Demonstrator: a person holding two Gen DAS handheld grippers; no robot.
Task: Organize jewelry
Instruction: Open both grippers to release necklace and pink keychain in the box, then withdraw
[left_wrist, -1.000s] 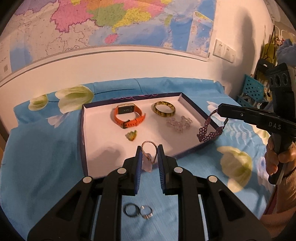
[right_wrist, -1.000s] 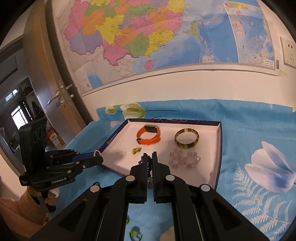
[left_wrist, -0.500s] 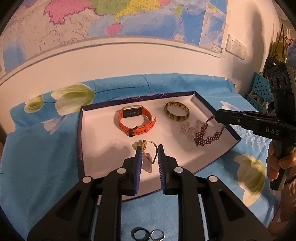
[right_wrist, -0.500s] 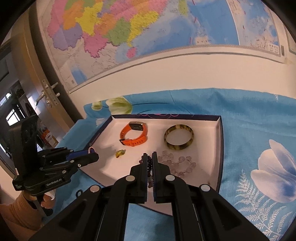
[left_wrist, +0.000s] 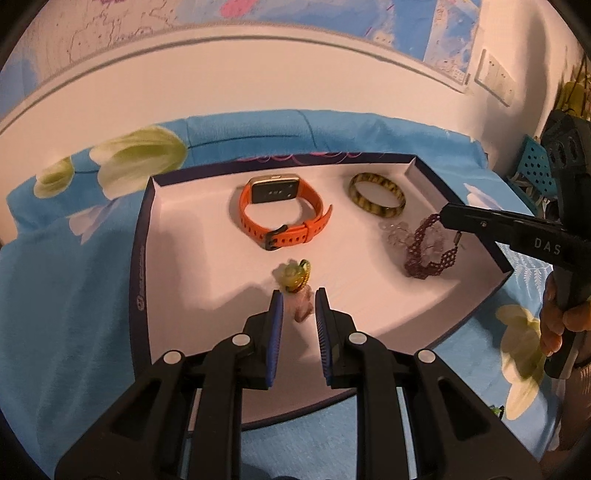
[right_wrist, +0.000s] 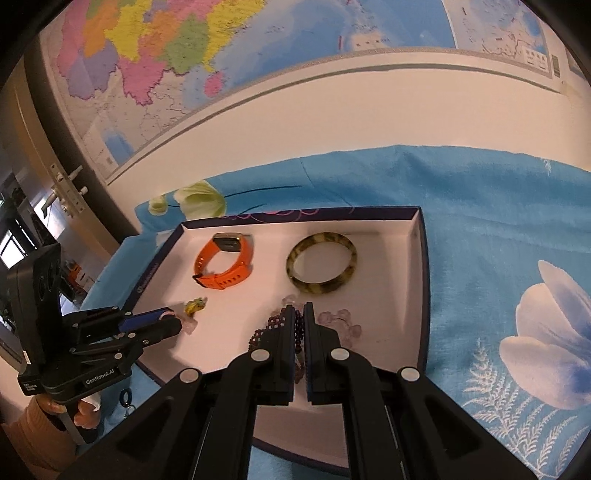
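A white-lined tray (left_wrist: 144, 240) holds an orange watch (left_wrist: 280, 218), a mottled bangle (left_wrist: 376, 199), a clear bead bracelet (left_wrist: 395, 232) and a small green charm (left_wrist: 293, 275). My left gripper (left_wrist: 299, 295) is low over the tray's front part, just behind the green charm. It is shut on a pink stone pendant (left_wrist: 303, 310) that hangs between its blue pads. My right gripper (right_wrist: 300, 308) is shut on a dark red beaded bracelet (left_wrist: 428, 251). The bracelet dangles over the clear beads (right_wrist: 343, 325), its lower end on the tray floor.
The tray lies on a blue floral cloth (right_wrist: 498, 240) against a white wall with a map. A dark ring (right_wrist: 125, 397) lies on the cloth in front of the tray. A door (right_wrist: 55, 184) stands at the left, a blue basket (left_wrist: 535, 173) at the right.
Both grippers have come forward and down over the tray. The red bracelet now hangs inside the tray and touches its floor; the pink pendant has come close to the green charm.
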